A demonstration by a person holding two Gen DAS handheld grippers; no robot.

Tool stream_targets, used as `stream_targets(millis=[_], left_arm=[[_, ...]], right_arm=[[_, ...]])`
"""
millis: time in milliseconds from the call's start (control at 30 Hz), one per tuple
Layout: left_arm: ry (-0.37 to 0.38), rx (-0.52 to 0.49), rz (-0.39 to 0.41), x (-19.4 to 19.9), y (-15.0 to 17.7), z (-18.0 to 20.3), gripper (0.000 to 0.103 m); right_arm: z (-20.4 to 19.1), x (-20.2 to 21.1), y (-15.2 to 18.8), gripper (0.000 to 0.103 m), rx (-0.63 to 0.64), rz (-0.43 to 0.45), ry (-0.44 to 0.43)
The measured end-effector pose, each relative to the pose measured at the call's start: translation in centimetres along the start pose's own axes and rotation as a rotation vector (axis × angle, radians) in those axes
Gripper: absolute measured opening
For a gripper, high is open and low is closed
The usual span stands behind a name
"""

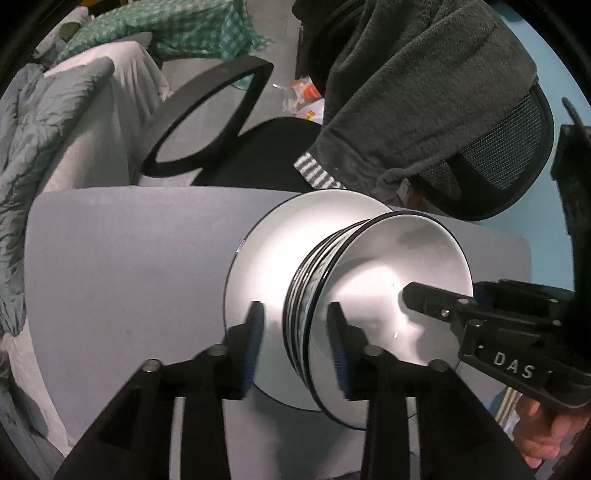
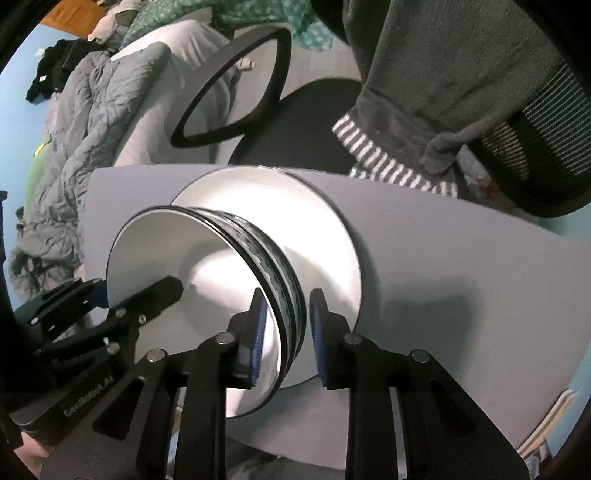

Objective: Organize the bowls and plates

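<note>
**Bowl stack on plate, both grippers straddling the rims**

On the grey table (image 1: pixel 129 258), nearest each camera, a gripper sits with its blue pads apart around the bowl rims. Left gripper (image 1: pixel 297 347): jaws spread, one pad outside the stack over the plate, the other inside the top bowl; a gap shows on both sides, nothing clamped. Right gripper (image 2: pixel 284 332): same setup, jaws apart, one pad inside the bowl, one outside the wall, not pressing. Each gripper also shows in the other's view, reaching into the bowl from the opposite side, left gripper (image 2: pixel 147 299) and right gripper (image 1: pixel 436 299).

Bowls (image 1: pixel 399 273): stack of about three, white inside, dark rims, patterned outer walls, nested. They rest upright on the table, mouths up; the stack axis is vertical to the tabletop, though the tilted cameras make it look sideways. No long axis, they are round.

Plate (image 1: pixel 266 258): white, dark-edged, flat on the table under the bowls, wider than the stack, sits near the table's far edge.

Beyond the table: black chair (image 1: pixel 258 147) with looped armrest, grey towel (image 1: pixel 424 92) with striped hem draped over its mesh back. Further back, rumpled grey bedding (image 2: pixel 92 122), green patterned cloth (image 1: pixel 166 29).
</note>
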State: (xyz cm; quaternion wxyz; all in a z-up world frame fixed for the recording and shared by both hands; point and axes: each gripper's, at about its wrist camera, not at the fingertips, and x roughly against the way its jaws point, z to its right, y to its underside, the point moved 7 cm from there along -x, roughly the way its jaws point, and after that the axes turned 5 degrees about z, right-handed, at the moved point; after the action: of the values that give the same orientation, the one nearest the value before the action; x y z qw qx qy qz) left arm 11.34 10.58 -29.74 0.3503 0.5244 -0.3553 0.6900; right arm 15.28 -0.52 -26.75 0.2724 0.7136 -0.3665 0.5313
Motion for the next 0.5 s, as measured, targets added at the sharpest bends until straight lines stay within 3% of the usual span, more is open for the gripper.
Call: stream_targets(millis=[100,367,500], left_arm=[[-0.019,0.002,0.014,0.9,0.2,-0.2,0.052],[-0.035,0.040,0.160,6.5,-0.2,-0.3,0.071],[-0.021,0.033,0.234,9.9,-0.6,0.4,0.075]], right_arm=[[-0.1,0.9,-0.3,0.052,0.010,0.043,0.007],[-0.5,6.2,-0.7,0.058,0.046,0.183,0.069],[-1.0,10.0,-0.7,0.063,0.073,0.270,0.095]])
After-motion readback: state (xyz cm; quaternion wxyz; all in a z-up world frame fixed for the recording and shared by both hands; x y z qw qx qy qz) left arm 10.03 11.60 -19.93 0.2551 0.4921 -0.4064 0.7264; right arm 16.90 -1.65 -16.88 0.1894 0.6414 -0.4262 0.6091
